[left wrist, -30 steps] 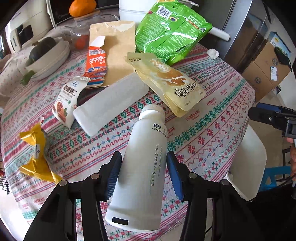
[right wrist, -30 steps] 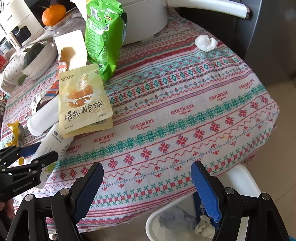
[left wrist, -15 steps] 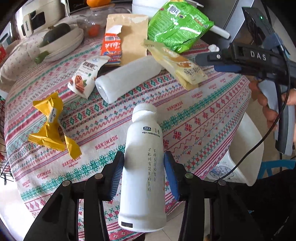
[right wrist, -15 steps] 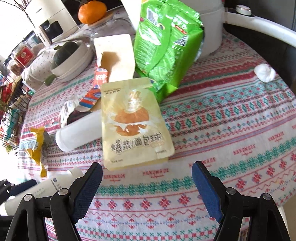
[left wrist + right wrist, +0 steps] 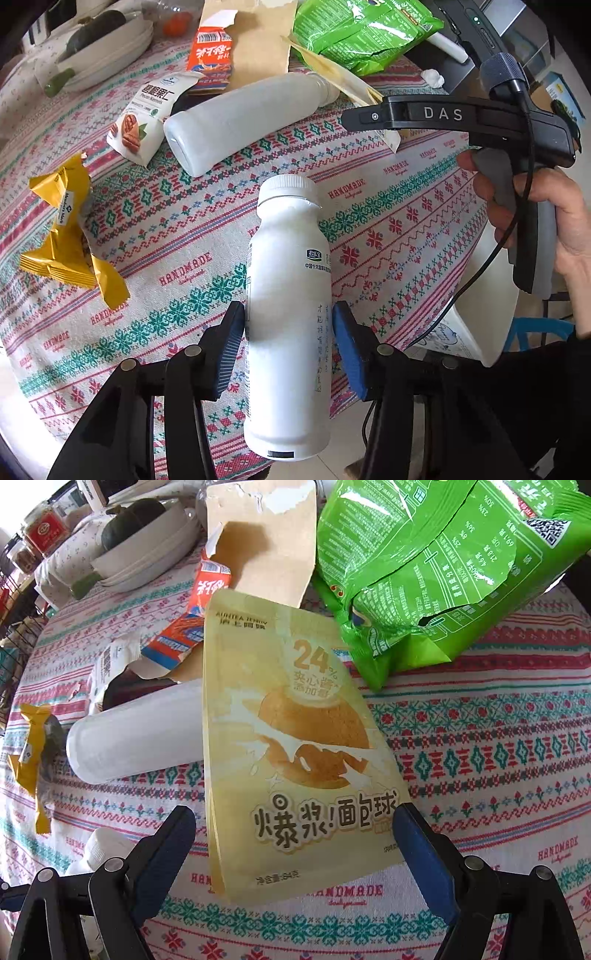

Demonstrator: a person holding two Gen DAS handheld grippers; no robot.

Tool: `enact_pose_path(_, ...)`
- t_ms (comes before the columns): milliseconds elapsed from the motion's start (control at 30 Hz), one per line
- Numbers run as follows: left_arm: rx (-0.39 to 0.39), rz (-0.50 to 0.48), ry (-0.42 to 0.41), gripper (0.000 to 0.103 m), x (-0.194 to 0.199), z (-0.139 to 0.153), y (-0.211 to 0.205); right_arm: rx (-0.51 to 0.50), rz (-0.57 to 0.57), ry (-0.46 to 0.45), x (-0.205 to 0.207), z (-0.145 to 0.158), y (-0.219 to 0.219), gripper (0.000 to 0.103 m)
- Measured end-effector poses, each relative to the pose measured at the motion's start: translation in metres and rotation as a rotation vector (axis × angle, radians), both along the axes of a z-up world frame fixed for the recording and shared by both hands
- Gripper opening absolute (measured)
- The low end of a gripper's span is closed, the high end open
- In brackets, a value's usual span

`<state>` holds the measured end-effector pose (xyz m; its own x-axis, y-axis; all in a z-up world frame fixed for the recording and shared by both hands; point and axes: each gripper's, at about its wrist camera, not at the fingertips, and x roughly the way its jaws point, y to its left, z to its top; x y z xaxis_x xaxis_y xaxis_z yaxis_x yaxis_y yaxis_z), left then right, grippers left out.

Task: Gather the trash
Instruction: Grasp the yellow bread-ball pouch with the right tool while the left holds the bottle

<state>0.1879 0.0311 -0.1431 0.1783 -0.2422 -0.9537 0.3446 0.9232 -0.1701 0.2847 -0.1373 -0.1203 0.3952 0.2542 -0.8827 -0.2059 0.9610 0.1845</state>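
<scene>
My left gripper (image 5: 288,332) holds a capped white bottle (image 5: 288,258) by its middle over the table's near edge. Both blue pads touch it while the jaws are opening a little. The bottle's base hangs past the patterned tablecloth (image 5: 388,240). My right gripper (image 5: 291,849) points down over a pale yellow snack pouch (image 5: 295,738) that lies flat. Its jaws are opening wide, one on each side of the pouch's lower end, and neither pad touches it. A second white bottle (image 5: 136,734) lies on its side, partly under the pouch.
A yellow wrapper (image 5: 62,236), a white nut packet (image 5: 144,114), an orange carton (image 5: 210,55), a brown paper bag (image 5: 255,40), a green bag (image 5: 424,572) and a tissue ball (image 5: 432,77) lie on the table. A white bin (image 5: 476,332) stands below its right edge. A bowl (image 5: 107,48) sits far left.
My right gripper has swung from the table's right edge, above the bin, to over the yellow pouch, and its jaws have widened. My left gripper has drawn the bottle back and lower.
</scene>
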Motion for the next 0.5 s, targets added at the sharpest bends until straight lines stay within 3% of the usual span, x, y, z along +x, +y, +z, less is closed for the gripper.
enact_pose_path(67,0.004,-0.004,0.0,0.052,0.0,-0.001,-0.003,-0.014,-0.007,-0.009,0.003,-0.003,0.0,0.091)
enact_pose_path(200,0.026,-0.015,0.048,0.052,0.001,-0.017,-0.008,0.046,-0.023,-0.015,0.004,-0.002,-0.01,0.08)
enact_pose_path(267,0.052,-0.028,0.037,0.052,-0.001,-0.021,-0.011,0.069,-0.018,-0.035,-0.001,0.007,-0.014,0.065)
enact_pose_path(333,0.046,-0.009,0.042,0.052,-0.001,-0.022,-0.011,0.106,0.005,-0.049,-0.006,0.017,-0.016,0.036)
enact_pose_path(433,0.036,0.009,0.03,0.052,-0.002,-0.021,-0.009,0.084,0.014,-0.075,-0.017,0.029,-0.018,0.014)
enact_pose_path(500,0.025,0.021,0.007,0.052,-0.004,-0.015,-0.005,0.057,0.015,-0.089,-0.024,0.033,-0.022,0.009)
